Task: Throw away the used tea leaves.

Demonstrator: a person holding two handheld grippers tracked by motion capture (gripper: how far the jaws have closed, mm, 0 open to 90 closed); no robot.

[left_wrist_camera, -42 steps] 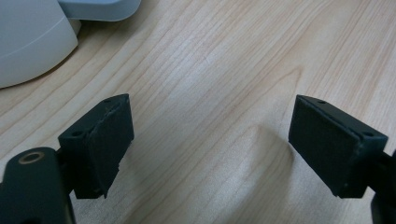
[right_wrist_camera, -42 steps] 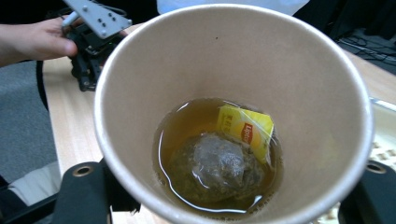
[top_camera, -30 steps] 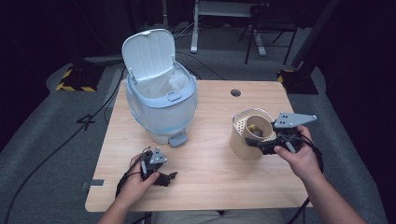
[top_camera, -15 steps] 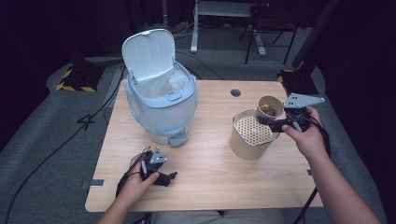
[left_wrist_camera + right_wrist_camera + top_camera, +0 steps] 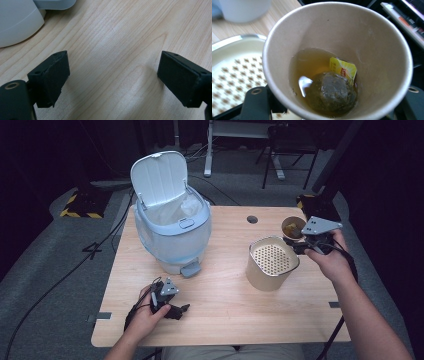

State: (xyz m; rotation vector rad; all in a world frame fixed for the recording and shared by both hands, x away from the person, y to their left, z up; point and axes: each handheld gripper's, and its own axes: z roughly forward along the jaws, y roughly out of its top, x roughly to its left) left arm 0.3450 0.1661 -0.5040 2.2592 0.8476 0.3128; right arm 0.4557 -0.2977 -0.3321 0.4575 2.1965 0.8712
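My right gripper (image 5: 299,240) is shut on a brown paper cup (image 5: 292,226), held up just beyond the right rim of a beige canister (image 5: 270,275) whose top is a perforated strainer (image 5: 270,257). In the right gripper view the cup (image 5: 372,37) holds a little tea, a soaked tea bag (image 5: 332,92) and its yellow tag (image 5: 343,70), with the right gripper (image 5: 334,106) clamped on its sides. My left gripper (image 5: 172,309) rests open on the table's front left. The left gripper (image 5: 112,77) has nothing but bare wood between its jaws.
A pale blue step-on bin (image 5: 172,237) with its white lid (image 5: 159,176) raised and a liner inside stands at the table's back left; its base (image 5: 17,22) lies near the left gripper. The wooden table (image 5: 225,305) has a cable hole (image 5: 252,219). Dark floor and cables surround it.
The right gripper has lifted the cup from the canister's top and carried it up and to the right, off the strainer. The left gripper has stayed put.
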